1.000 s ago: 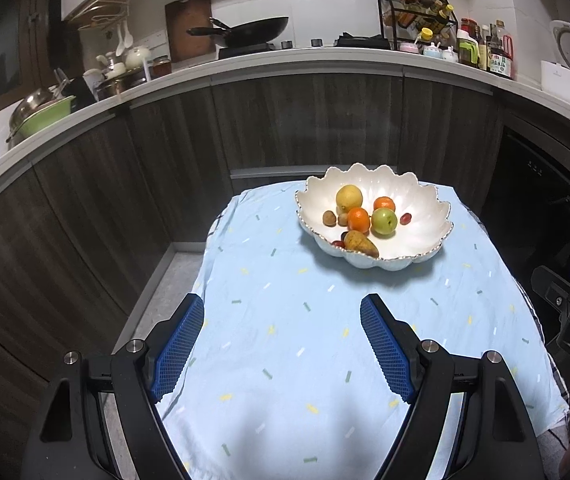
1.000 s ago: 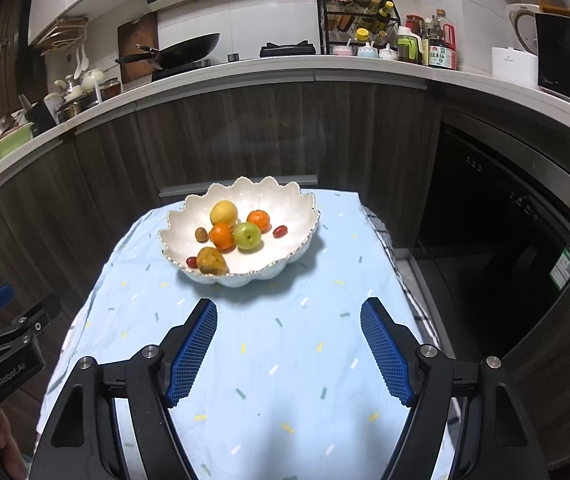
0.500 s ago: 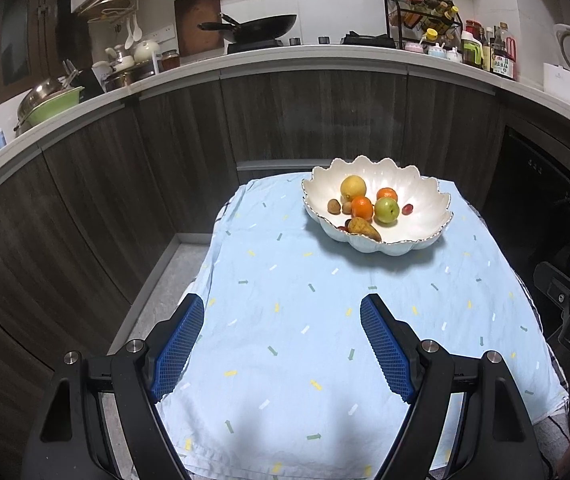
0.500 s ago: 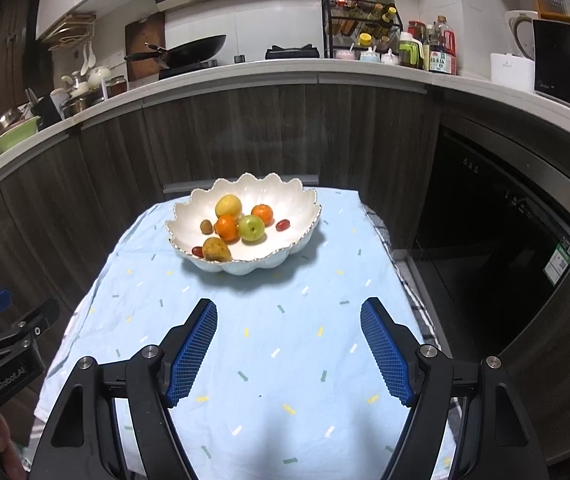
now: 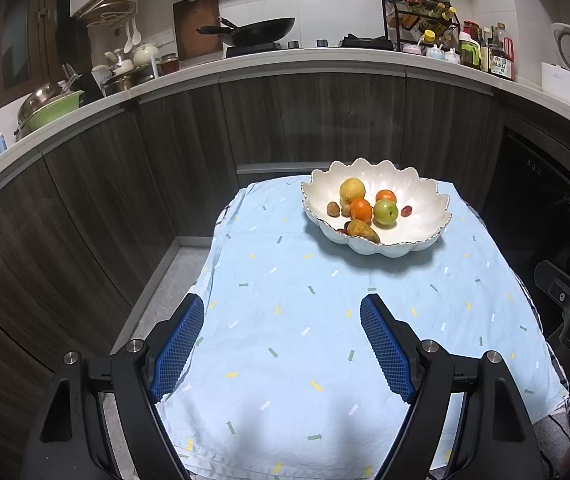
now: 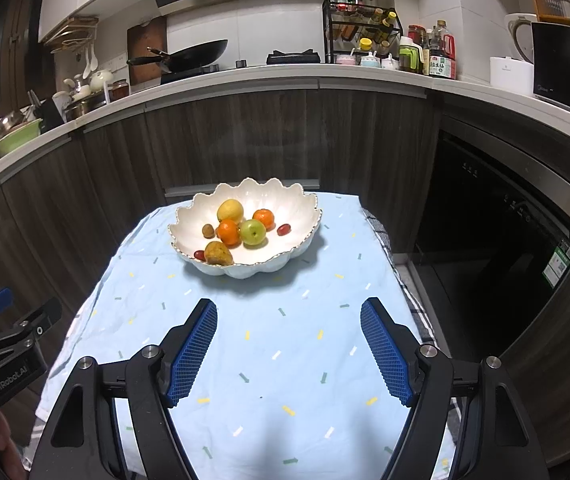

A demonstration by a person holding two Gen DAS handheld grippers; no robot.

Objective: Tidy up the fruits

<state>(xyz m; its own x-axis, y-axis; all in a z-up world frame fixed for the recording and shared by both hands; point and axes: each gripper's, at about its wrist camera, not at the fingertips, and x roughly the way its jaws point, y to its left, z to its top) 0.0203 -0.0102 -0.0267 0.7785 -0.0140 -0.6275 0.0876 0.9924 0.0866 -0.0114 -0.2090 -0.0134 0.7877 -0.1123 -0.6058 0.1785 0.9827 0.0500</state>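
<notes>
Kitchen: dark wood cabinets curve under a pale counter (image 5: 285, 68) across the upper half of both views, with a black wok (image 5: 261, 32) at upper centre and a bottle rack at upper right.
Surface: pale blue cloth (image 5: 293, 320) with small coloured dashes fills the lower middle; nothing loose lies on it that I can see.
Bowl: white scalloped bowl (image 5: 425, 196) sits right of centre in the left wrist view, left of centre in the right wrist view (image 6: 297, 208), at the far end of the cloth.
Fruit: all of it is inside the bowl, namely a yellow fruit (image 5: 352, 190), two oranges (image 5: 361, 210), a green apple (image 5: 385, 212), a brown pear (image 5: 361, 229) against the near rim, small brown fruits and red grapes.
Left gripper (image 5: 283, 344): jaws wide apart and empty, low in the frame over bare cloth, well short of the bowl.
Right gripper (image 6: 289, 350): likewise wide and empty, also well short of the bowl.
Stage: judging by how things lie, sorting looks finished or nearly so.
Doing it well: if a piece is to be moved, come in from above the rim, not across it; take round fruit across its widest part and close gently.
Risk: the pear leans on the rim and grapes sit beside it, so a nudge could roll them.
</notes>
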